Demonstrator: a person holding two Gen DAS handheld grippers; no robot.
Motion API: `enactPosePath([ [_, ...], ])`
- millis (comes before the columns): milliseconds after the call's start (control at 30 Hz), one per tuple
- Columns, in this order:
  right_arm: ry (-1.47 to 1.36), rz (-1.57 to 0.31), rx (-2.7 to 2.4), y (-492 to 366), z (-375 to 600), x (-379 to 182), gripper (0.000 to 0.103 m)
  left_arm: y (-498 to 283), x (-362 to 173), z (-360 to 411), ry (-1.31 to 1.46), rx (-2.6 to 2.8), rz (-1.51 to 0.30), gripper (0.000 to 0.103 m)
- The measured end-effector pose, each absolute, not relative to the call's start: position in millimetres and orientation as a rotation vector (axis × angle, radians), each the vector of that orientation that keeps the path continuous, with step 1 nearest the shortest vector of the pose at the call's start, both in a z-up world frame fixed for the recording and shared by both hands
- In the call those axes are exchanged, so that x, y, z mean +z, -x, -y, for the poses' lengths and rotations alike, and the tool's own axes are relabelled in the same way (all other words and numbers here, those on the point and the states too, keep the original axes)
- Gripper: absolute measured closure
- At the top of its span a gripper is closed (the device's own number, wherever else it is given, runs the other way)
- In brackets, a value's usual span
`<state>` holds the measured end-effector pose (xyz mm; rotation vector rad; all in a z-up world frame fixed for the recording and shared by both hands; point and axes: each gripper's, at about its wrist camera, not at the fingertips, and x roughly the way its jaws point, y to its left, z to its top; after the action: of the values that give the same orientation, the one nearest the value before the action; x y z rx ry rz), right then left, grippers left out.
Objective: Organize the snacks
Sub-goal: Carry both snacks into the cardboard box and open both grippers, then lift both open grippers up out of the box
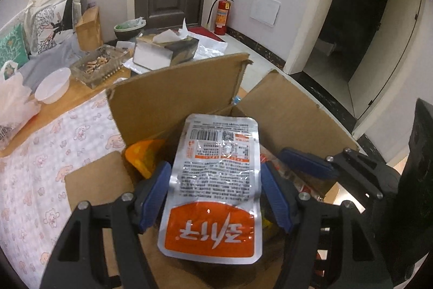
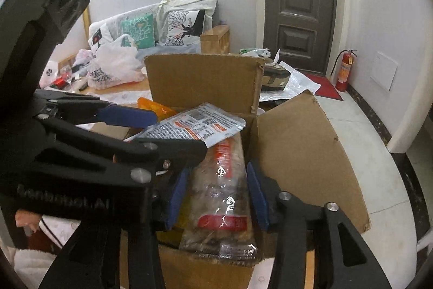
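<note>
Left hand-held gripper (image 1: 213, 180): blue pads clamped on silver-and-orange foil snack pouch (image 1: 213, 180), held over the open brown cardboard box (image 1: 173, 96).
Right hand-held gripper (image 2: 216, 194): blue pads on either side of clear red-labelled plastic snack pack (image 2: 222, 197), inside the box; contact unclear.
Behind the box: white bowl (image 1: 52, 85) on the counter (image 1: 78, 91).

Both close above shared carton (image 1: 176, 96)

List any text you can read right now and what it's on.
"Genrobot.AI", partly legible: on the left tool body.
Large white characters, upside down, unreadable: on the silver-orange packet.
Fine print and barcode on that packet: too small.
Print on the clear packet, the white plastic bag and the fire extinguisher: blurred.
</note>
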<state>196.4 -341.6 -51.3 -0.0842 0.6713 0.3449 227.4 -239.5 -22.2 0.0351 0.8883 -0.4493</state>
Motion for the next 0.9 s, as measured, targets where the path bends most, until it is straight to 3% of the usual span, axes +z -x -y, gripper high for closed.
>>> enactPosePath([
  [233, 0.074, -0.651, 0.362, -185.5, 341.9, -43.5, 0.044, -218.1, -15.0, 235.6, -0.049, -0.454, -0.878, 0.033],
  [400, 0.076, -0.644, 0.358, -180.0, 341.1, -40.1, 0.042, -209.0, -6.6, 227.8, -0.03, -0.464, -0.844, 0.023],
  [900, 0.062, -0.637, 0.336, -164.3, 347.9, -35.2, 0.04, -204.6, -2.9, 207.6, -0.016, -0.433, -0.824, 0.023],
])
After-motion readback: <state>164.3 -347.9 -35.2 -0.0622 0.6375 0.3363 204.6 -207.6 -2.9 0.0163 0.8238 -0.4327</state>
